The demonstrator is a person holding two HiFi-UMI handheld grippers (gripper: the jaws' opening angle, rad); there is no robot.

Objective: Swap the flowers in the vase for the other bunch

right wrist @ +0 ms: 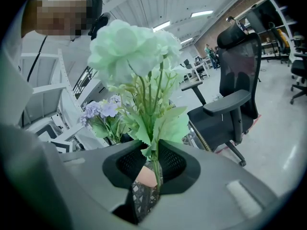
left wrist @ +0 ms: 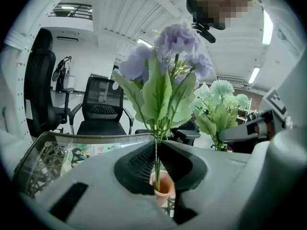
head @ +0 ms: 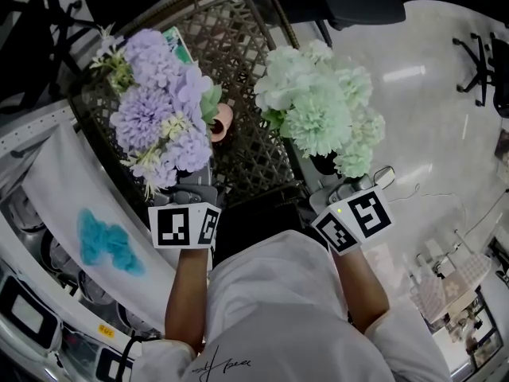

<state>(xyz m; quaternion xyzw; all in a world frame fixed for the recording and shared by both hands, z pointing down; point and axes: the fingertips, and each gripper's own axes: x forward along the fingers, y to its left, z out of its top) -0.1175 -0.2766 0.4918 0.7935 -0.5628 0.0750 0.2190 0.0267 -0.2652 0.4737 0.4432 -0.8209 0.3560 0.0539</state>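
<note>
A purple flower bunch (head: 159, 110) stands upright at the left. My left gripper (head: 195, 183) is shut on its thin stem low down. In the left gripper view the stem (left wrist: 156, 157) runs between the black pads into the small pink vase (left wrist: 163, 187). That vase (head: 220, 122) sits on the wicker table (head: 238, 46). A pale green bunch (head: 322, 106) is held upright at the right, off the vase, with my right gripper (head: 350, 188) shut on its stems (right wrist: 154, 169). Behind the right gripper's jaws I see the vase (right wrist: 145, 176) and the purple bunch (right wrist: 103, 111).
A printed packet (head: 179, 44) lies on the table beyond the purple bunch. A white rack with a blue cloth (head: 107, 241) runs along the left. Black office chairs (left wrist: 100, 104) (right wrist: 235, 95) stand on the glossy floor around the table.
</note>
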